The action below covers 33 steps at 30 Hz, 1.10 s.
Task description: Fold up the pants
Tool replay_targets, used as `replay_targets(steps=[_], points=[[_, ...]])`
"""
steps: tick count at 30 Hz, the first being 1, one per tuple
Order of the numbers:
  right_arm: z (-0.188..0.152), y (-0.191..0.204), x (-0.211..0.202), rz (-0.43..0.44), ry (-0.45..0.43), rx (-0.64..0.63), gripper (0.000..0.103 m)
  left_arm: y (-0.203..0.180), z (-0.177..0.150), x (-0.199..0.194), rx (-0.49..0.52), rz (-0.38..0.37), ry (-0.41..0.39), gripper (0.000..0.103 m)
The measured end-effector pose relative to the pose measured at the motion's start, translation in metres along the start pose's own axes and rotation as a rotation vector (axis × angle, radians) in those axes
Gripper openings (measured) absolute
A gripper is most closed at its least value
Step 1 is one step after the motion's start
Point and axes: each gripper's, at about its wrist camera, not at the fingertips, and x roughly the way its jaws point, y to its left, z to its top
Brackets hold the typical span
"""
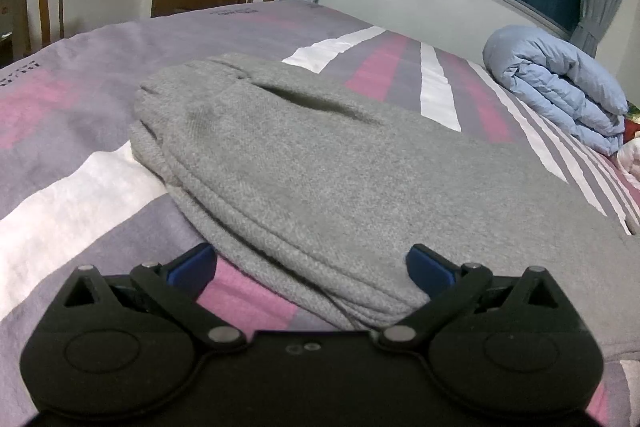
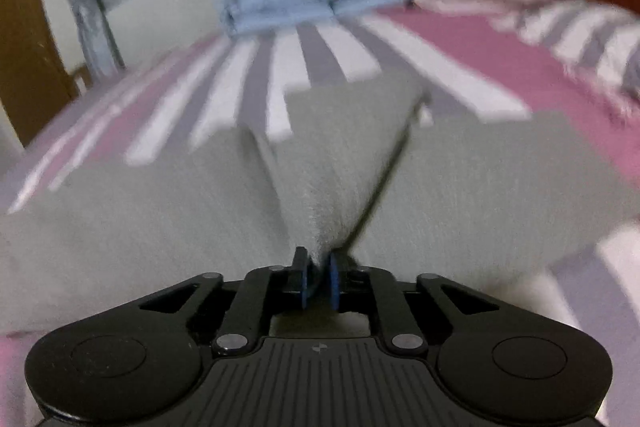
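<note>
Here the grey pants [image 1: 320, 163] lie folded on the striped bedspread [image 1: 80, 195], their layered edge between the left gripper [image 1: 311, 267]'s spread, empty jaws. The right gripper [image 2: 318, 277] pinches a fabric ridge, probably to lift that layer over.

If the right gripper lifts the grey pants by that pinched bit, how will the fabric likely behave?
Probably floppy: the grey pants already tent up into a soft ridge at the right gripper. The knit looks thick and fuzzy, so slipping seems unlikely. The stacked layers may sag open when raised.
</note>
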Motion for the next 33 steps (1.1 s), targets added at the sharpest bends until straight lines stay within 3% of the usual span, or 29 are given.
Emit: replay_targets(steps=[1,2,3,7,12,13,14,16,21,24,27,28,30,33], points=[[0.006,0.005,-0.003,-0.013,-0.022,-0.028,0.028,0.0,0.0,0.0,-0.001,-0.002,0.0,0.097],[0.011,0.01,-0.006,-0.022,-0.045,-0.06,0.047,0.0,0.0,0.0,-0.001,-0.003,0.0,0.097],[0.016,0.016,-0.008,-0.017,-0.067,-0.089,0.059,0.0,0.0,0.0,-0.002,-0.003,0.001,0.097],[0.032,0.035,0.012,-0.034,-0.073,-0.232,0.059,0.001,0.001,0.001,-0.004,-0.005,0.002,0.097],[0.047,0.037,0.072,-0.118,-0.001,-0.363,0.057,0.0,0.001,0.001,-0.006,-0.003,0.003,0.097],[0.049,0.034,0.081,-0.136,0.003,-0.381,0.049,0.0,0.001,0.001,-0.006,-0.002,0.003,0.097],[0.051,0.029,0.087,-0.156,-0.004,-0.383,0.002,0.0,0.001,0.001,-0.006,-0.002,0.003,0.097],[0.059,0.006,0.085,-0.161,-0.026,-0.287,0.004,0.0,0.002,0.002,-0.004,-0.004,0.004,0.097],[0.046,-0.049,0.009,-0.119,-0.172,0.035,0.004,0.001,0.001,0.002,-0.005,-0.007,0.003,0.097],[0.013,-0.082,-0.01,-0.094,-0.133,0.209,0.005,0.001,0.001,0.002,-0.006,-0.007,0.003,0.097],[-0.011,-0.112,0.005,-0.07,-0.038,0.321,0.005,0.0,0.001,0.002,-0.006,-0.004,0.002,0.097],[-0.011,-0.115,0.004,-0.059,-0.043,0.319,0.005,0.0,0.0,0.002,-0.005,-0.002,0.001,0.097],[-0.001,-0.108,-0.005,-0.069,-0.09,0.231,0.027,0.0,0.0,0.001,-0.005,-0.002,0.0,0.097],[0.016,-0.082,-0.01,-0.083,-0.113,0.013,0.043,-0.001,0.001,0.002,-0.006,-0.001,0.001,0.097]])
